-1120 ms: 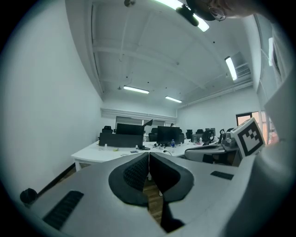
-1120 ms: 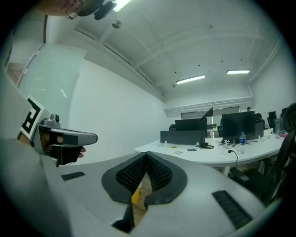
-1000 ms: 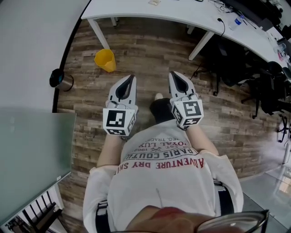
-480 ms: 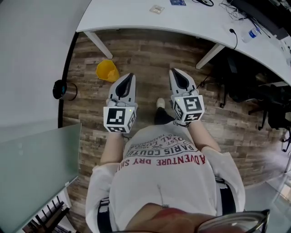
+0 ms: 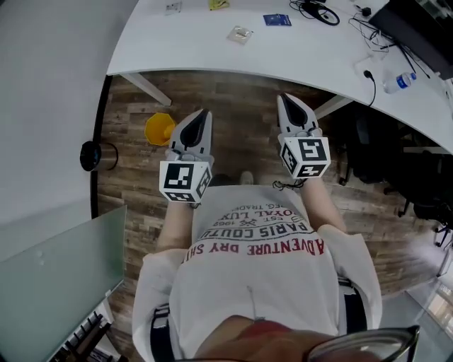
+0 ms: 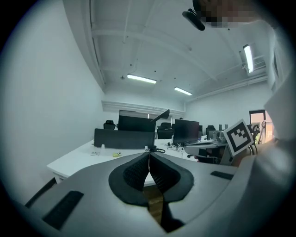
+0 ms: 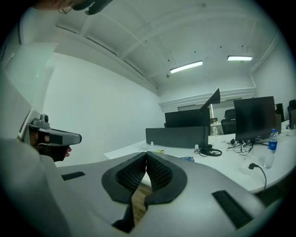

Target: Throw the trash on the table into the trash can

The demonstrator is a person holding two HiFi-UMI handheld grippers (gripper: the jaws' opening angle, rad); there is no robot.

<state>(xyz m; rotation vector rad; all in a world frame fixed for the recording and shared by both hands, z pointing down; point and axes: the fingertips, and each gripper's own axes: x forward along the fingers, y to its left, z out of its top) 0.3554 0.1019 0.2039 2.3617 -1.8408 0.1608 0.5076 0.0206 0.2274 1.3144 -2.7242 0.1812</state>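
Closest to me, low in the head view, is the person's white T-shirt (image 5: 248,276), with both forearms reaching up the frame. The left gripper (image 5: 204,113) sits left of centre, and in its own view the jaws are pressed together at the tips with nothing between the pads. The right gripper (image 5: 286,97) is right of centre, a touch higher in the frame. Its jaws are closed too, and empty. Both hang over the wooden floor (image 5: 241,120), short of the desk edge.

Just left of the left gripper, on the floor, I see the yellow trash can (image 5: 159,129). Further left by the wall stands a black-lidded metal canister (image 5: 95,155).

Beyond that, the white table (image 5: 170,49) curves across the top of the frame. The trash is up there: a clear wrapper (image 5: 241,34) near top centre, a flat blue piece (image 5: 277,20) to its right, and a yellow scrap (image 5: 218,5) at the top edge. Further right lie black cables (image 5: 317,11) and a water bottle (image 5: 400,83).
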